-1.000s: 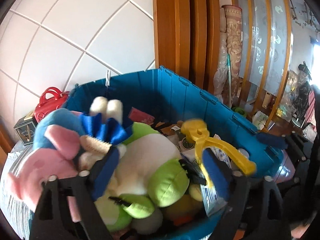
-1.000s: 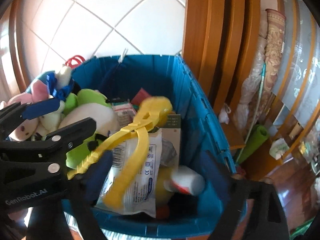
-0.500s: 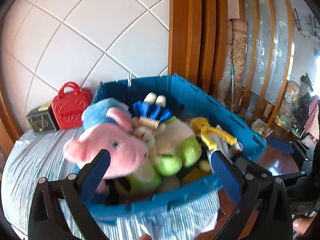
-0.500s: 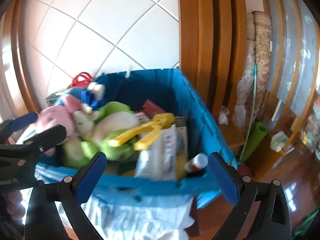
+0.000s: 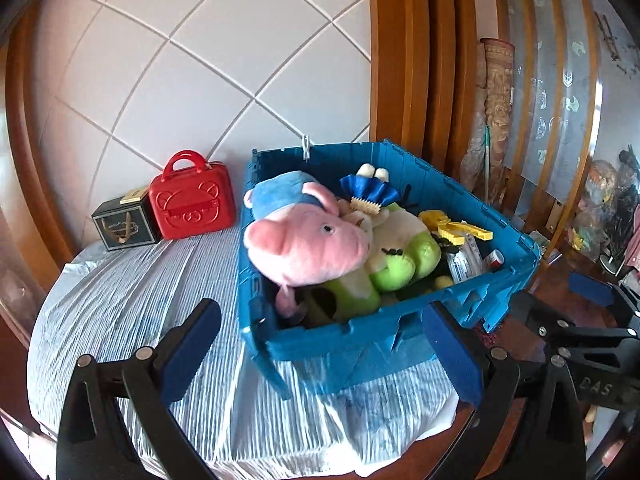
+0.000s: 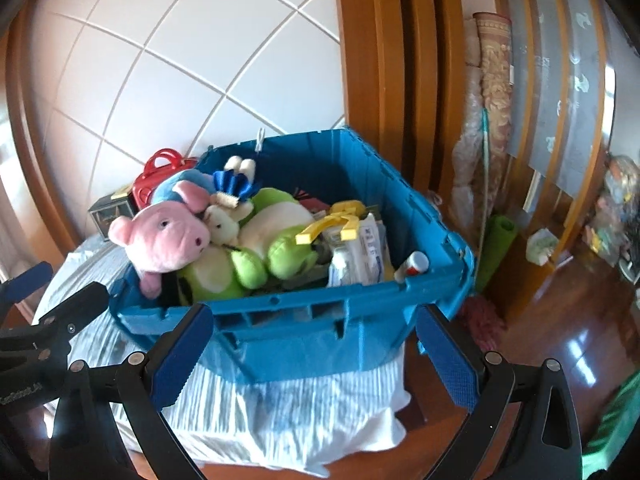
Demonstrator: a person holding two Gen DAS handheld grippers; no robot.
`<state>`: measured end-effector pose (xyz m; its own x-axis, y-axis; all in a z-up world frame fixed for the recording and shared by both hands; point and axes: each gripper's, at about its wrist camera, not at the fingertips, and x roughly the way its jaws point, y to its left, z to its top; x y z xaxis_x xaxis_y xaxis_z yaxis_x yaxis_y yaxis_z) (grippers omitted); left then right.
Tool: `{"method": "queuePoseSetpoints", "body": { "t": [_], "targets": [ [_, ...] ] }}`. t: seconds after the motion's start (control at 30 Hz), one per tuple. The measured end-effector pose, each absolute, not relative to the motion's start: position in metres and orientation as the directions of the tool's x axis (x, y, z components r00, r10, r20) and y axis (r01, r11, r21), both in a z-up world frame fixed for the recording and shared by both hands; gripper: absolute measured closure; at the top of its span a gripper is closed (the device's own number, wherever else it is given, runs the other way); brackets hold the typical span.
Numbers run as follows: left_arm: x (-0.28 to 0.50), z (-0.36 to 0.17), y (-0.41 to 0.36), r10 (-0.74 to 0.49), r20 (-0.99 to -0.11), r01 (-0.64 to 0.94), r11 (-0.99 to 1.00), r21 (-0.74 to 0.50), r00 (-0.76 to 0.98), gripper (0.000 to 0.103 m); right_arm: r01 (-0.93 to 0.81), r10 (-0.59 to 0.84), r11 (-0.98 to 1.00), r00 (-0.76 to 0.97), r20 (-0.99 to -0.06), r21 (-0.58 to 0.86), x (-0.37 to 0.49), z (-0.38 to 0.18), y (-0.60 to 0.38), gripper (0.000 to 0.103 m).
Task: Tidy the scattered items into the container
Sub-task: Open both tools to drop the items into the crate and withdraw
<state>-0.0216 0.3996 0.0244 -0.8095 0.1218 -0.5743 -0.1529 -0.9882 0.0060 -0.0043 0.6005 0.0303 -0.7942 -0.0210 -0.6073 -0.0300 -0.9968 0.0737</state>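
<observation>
Ribbed blue plastic crate brims with fluffy plush toys; both grippers' fingers wide, empty.

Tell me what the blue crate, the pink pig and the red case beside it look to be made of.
Blue crate: rigid moulded plastic, by its ribbed walls and slight sheen. Pink pig: soft plush fabric, fuzzy and matte, probably stuffed. Red case: seemingly hard glossy plastic, with an embossed face and moulded handle.

ribbed blue plastic crate, fuzzy plush pig, glossy wooden floor
</observation>
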Motion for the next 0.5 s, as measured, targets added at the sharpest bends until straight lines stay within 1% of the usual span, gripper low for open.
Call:
{"method": "queuePoseSetpoints", "body": {
  "t": [0.17,0.5],
  "targets": [
    [-0.013,0.026,0.387,0.123,-0.563,-0.144,-0.989,-0.007,-0.817,0.001,-0.014,-0.033,-0.997,-0.802,-0.596,0.075,0.009,0.033,0.588,0.000],
    [-0.011,0.029,0.382,0.129,-0.549,-0.148,-0.989,-0.010,-0.825,0.001,-0.007,-0.034,-0.998,-0.804,-0.593,0.067,0.008,0.032,0.580,0.000]
  ]
}}
